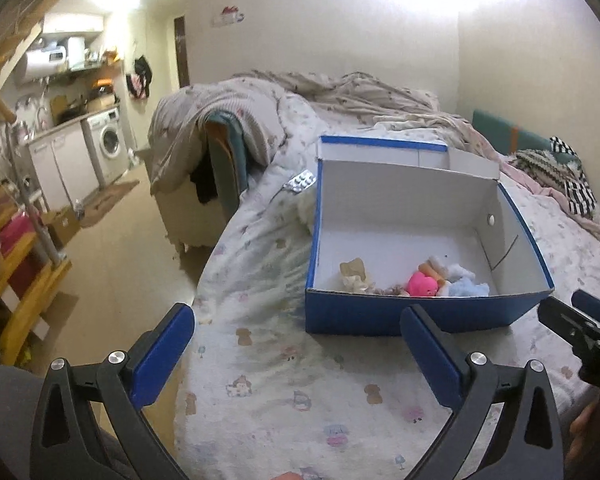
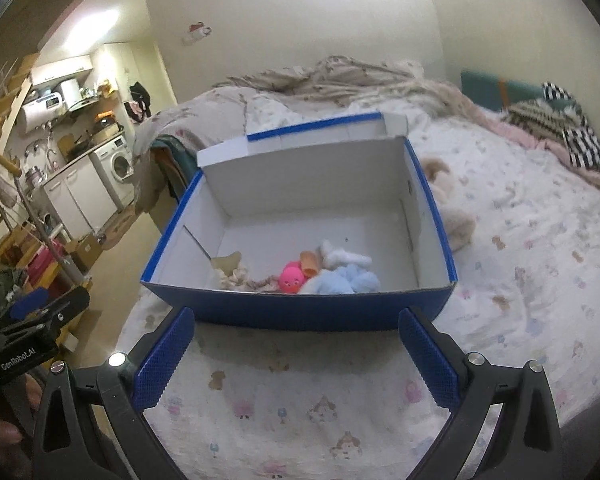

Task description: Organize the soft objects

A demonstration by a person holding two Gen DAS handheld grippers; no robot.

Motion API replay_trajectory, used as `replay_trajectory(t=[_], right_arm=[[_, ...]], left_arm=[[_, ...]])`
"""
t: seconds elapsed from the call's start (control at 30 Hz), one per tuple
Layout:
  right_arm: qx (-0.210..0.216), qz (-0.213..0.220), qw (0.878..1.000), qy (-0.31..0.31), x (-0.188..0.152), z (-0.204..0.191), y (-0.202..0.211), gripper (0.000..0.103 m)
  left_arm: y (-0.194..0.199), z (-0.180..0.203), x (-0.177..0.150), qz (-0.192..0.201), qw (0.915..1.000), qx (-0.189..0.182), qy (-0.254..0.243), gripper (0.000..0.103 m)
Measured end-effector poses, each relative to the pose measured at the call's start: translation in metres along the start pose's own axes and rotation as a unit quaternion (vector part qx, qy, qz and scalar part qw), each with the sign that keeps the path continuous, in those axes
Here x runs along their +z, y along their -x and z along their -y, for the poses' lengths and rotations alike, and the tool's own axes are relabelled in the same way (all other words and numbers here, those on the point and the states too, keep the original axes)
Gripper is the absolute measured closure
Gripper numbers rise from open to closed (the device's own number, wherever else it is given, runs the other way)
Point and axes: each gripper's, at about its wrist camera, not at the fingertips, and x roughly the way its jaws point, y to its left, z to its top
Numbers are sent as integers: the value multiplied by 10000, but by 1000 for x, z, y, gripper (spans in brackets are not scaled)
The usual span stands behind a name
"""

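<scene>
With both the left tool (image 1: 298, 344) and right tool (image 2: 296, 354) open and empty, I should reach past the blue box (image 2: 300, 312) ahead to the beige plush (image 2: 456, 216) on the bed (image 2: 520, 280) beyond its right wall.

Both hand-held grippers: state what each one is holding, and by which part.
Nothing is held. The left hand-held gripper and the right hand-held gripper both stand open over the bedsheet, short of the blue box where the soft toys lie.
</scene>
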Motion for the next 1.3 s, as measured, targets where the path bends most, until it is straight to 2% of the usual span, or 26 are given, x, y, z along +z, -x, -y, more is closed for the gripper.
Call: replay_trajectory(t=[0.1, 0.2, 0.4, 1.3], right_arm=[[-49, 99, 9998, 191, -1, -8, 0, 0], [-143, 118, 9994, 305, -1, -11, -2, 0], [-176, 83, 9997, 156, -1, -4, -5, 0], [-238, 54, 9996, 154, -1, -2, -7, 0]], left_arm=[[1, 6, -2, 202, 9996, 62, -183, 0], [-3, 7, -3, 136, 9997, 21, -197, 0], [-8, 5, -3, 46, 10000, -43, -73, 0], [-6, 9, -4, 35, 9998, -192, -102, 0]])
